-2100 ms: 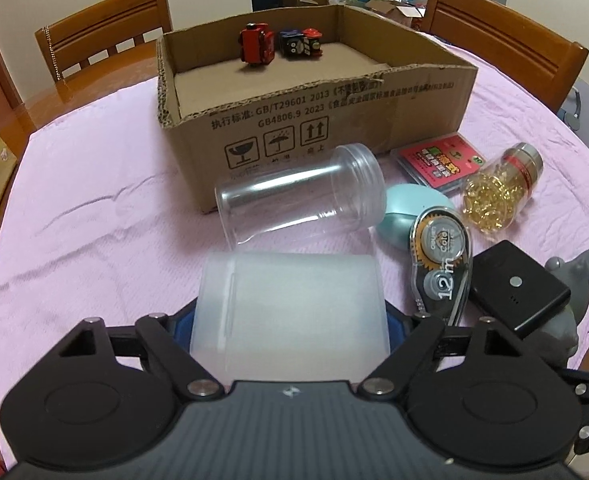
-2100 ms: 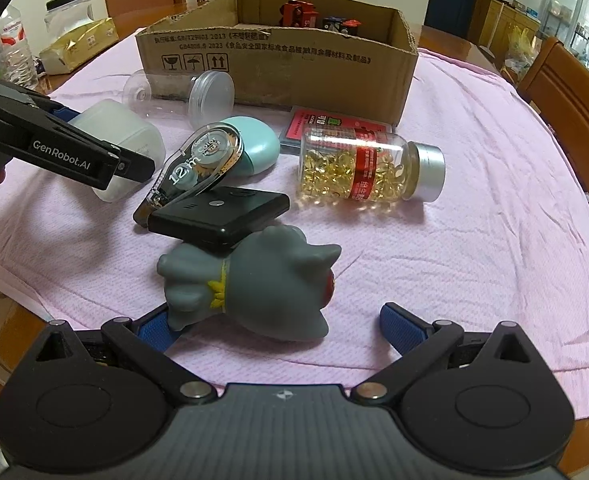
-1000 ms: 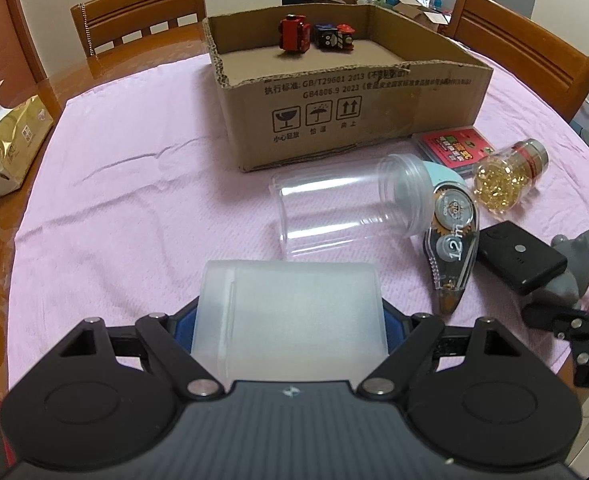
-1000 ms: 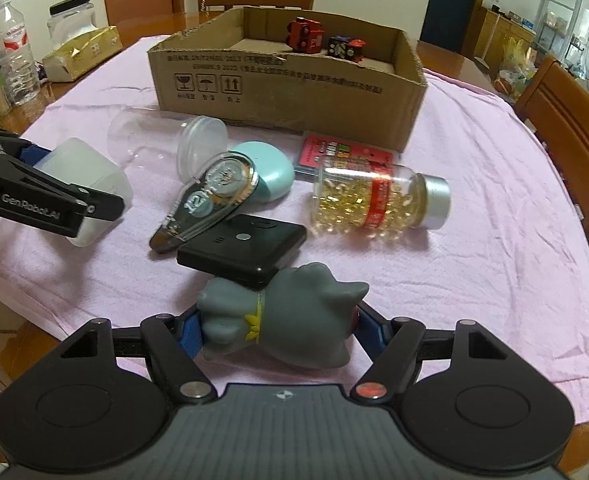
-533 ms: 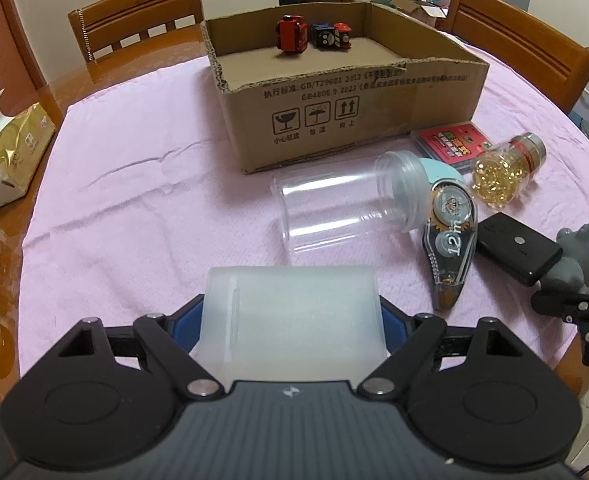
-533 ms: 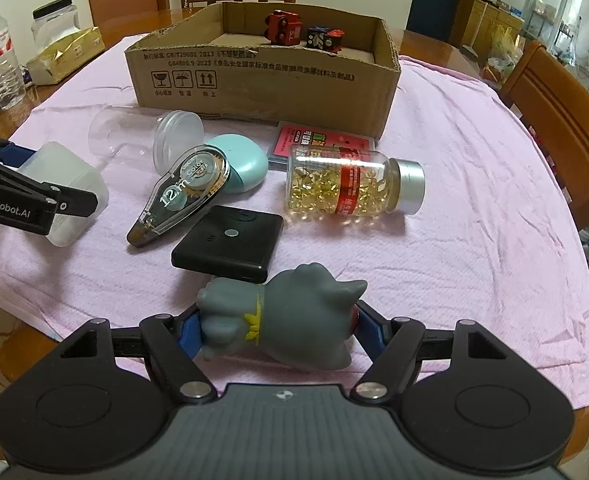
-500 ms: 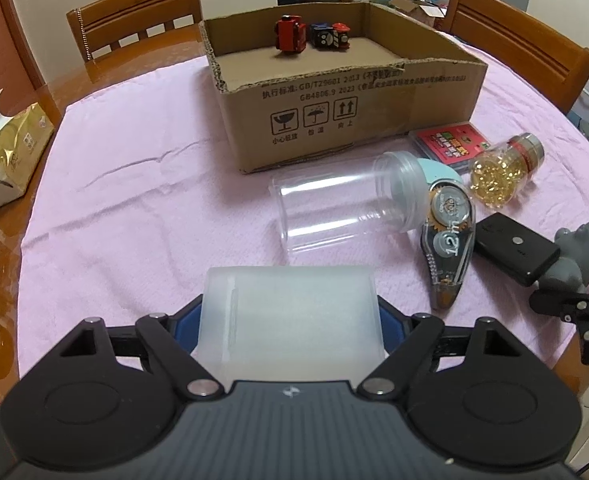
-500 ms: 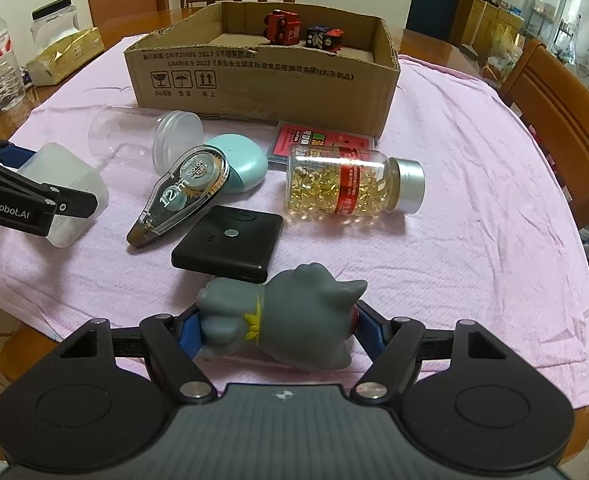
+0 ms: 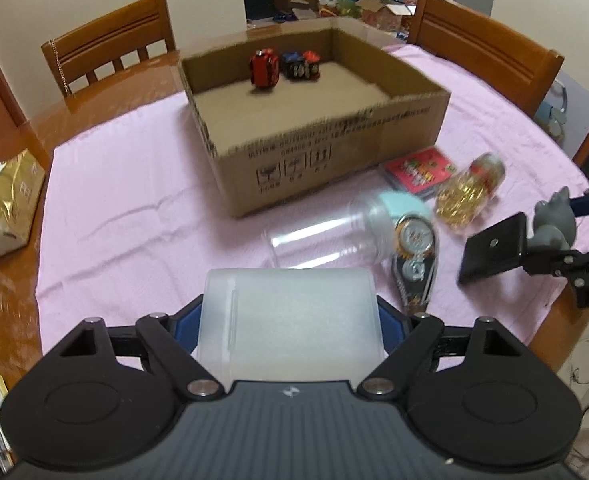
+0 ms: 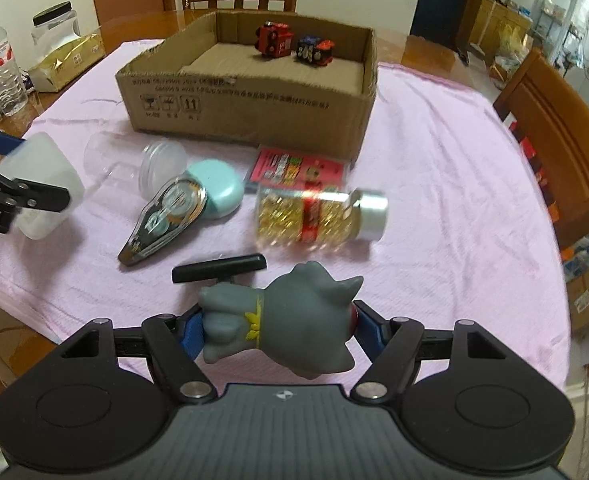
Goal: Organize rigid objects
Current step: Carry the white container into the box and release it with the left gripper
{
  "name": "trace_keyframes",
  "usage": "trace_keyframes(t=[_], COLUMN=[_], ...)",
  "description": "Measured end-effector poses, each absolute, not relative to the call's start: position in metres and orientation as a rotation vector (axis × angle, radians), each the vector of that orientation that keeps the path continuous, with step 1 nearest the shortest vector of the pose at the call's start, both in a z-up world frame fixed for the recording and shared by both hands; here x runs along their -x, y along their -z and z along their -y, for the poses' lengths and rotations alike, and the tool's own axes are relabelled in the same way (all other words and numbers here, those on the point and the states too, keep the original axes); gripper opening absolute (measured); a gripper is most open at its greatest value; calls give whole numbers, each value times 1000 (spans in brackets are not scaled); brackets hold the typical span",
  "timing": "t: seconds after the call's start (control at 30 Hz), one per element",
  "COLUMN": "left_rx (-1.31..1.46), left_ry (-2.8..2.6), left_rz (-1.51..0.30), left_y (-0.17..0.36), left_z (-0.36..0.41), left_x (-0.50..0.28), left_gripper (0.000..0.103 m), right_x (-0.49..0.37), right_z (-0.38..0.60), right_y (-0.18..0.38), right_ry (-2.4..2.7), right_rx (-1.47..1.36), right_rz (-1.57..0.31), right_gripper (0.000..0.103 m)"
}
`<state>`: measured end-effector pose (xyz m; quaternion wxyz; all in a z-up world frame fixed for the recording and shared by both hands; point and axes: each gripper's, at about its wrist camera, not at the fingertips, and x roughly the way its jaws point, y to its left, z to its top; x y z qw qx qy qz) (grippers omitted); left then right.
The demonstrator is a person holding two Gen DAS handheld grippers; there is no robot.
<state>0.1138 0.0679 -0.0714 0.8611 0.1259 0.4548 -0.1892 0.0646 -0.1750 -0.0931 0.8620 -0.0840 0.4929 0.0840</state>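
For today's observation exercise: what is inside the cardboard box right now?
Inside the cardboard box two small toys stand near its far wall: a red toy and a dark blue-and-red toy. The near wall hides the floor just behind it.

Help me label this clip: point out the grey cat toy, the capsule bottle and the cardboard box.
grey cat toy (image 10: 294, 320): right wrist view, on its body.
capsule bottle (image 10: 314, 218): right wrist view, on its red label.
cardboard box (image 9: 334, 148): left wrist view, on its printed front wall.
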Motion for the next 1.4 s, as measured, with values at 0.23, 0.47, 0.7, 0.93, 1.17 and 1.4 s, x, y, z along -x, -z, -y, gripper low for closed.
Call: trace_keyframes(t=[0.23, 0.47, 0.7, 0.93, 1.17, 1.4], left_rx=[-258, -270, -275, -281, -252, -246], left_ry=[388, 387, 392, 384, 367, 314], left_rz=[-915, -881, -868, -849, -819, -841], left_y=[46, 30, 21, 7, 2, 26], left_z=[-62, -46, -34, -23, -9, 4], left_x=[-126, -141, -161, -196, -251, -312], left_gripper=[83, 83, 83, 83, 83, 83], right_x=[-85, -103, -123, -148, -181, -219], right_z=[189, 198, 216, 221, 214, 210], right_y=[78, 66, 57, 38, 16, 4], right_ry=[-194, -216, -224, -296, -376, -411], right_rx=[226, 240, 275, 255, 255, 243], right_rz=[-1010, -982, -982, -971, -906, -848], right_gripper=[76, 76, 76, 76, 76, 76])
